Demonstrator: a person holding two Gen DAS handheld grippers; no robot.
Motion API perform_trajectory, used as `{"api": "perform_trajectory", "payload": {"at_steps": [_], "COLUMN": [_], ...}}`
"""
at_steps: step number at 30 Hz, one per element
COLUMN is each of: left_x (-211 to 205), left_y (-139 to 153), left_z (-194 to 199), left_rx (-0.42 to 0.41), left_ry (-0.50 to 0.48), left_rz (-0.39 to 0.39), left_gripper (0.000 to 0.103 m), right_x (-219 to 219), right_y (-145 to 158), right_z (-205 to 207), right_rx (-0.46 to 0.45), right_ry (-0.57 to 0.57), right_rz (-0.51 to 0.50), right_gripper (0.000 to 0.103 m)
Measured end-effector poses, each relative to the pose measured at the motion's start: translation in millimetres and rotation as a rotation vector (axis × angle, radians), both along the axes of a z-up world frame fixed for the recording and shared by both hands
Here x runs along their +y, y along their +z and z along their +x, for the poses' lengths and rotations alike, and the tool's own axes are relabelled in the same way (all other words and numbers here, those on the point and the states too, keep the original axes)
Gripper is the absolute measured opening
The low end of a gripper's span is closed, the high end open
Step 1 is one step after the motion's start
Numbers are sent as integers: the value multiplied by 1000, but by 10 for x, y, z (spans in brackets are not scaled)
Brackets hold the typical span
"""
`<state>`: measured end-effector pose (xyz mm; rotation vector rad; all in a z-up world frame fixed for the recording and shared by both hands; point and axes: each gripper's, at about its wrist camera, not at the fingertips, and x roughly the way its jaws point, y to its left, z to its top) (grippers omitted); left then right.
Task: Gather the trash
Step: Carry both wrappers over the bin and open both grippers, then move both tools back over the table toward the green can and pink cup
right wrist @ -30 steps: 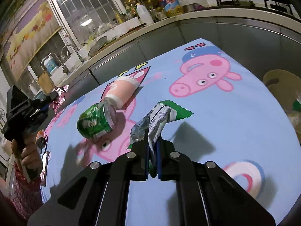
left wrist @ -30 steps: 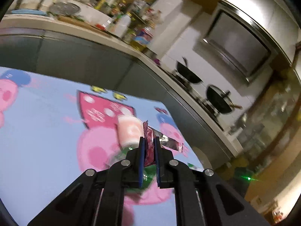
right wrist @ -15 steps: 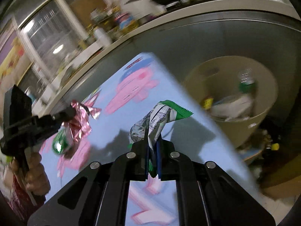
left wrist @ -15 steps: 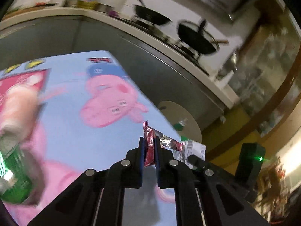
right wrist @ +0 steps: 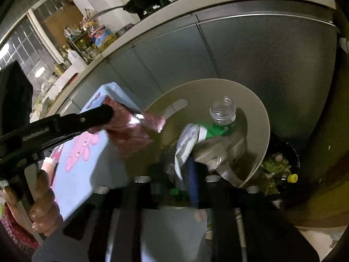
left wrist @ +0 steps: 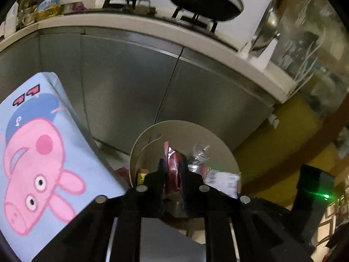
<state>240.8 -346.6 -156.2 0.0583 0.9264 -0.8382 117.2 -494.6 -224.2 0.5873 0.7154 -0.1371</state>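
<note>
My left gripper (left wrist: pixel 172 163) is shut on a red foil wrapper (left wrist: pixel 172 163) and holds it over the beige round trash bin (left wrist: pixel 181 128). In the right wrist view the same left gripper (right wrist: pixel 109 114) holds the red wrapper (right wrist: pixel 133 128) above the bin's rim (right wrist: pixel 265 131). My right gripper (right wrist: pixel 174 170) has its jaws parted, and the green-and-white wrapper (right wrist: pixel 186 144) hangs loose between them over the bin. A clear plastic bottle with a green label (right wrist: pixel 224 120) lies in the bin.
The table with a blue Peppa Pig cloth (left wrist: pixel 39 157) is at the left, its corner beside the bin. Grey kitchen cabinets (left wrist: pixel 130 83) stand behind the bin, with pans on the stove above. A dark bowl of food scraps (right wrist: pixel 281 168) sits on the floor right of the bin.
Both grippers swung from the table to above the trash bin. The right gripper's jaws have opened around the green-and-white wrapper. The left still grips the red wrapper.
</note>
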Motion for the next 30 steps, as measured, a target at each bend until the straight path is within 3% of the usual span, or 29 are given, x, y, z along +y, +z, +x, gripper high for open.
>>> {"api": "perform_trajectory", "payload": {"at_steps": [1,6,18,30], "left_x": [-21,110,876,1594], "left_y": [-24,8,455,599], "left_z": [22,14,-594,-1070], "left_rx": [6,6,-201,-304], "left_ry": [3,11,109,203], "left_rz": [6,-1,7,73], "left_gripper": [20,22,24,29], "right_x": [-3,31,644,1239], "right_y": [-5,45,350,628], "right_z": [17,-25,-567,-914], "right_rx": [1,-27,-103,-137], "right_ry": [-11,-39,-74,-30], "right_rz": [-6,-2,-4,31], "right_gripper": [47,47,48,56]}}
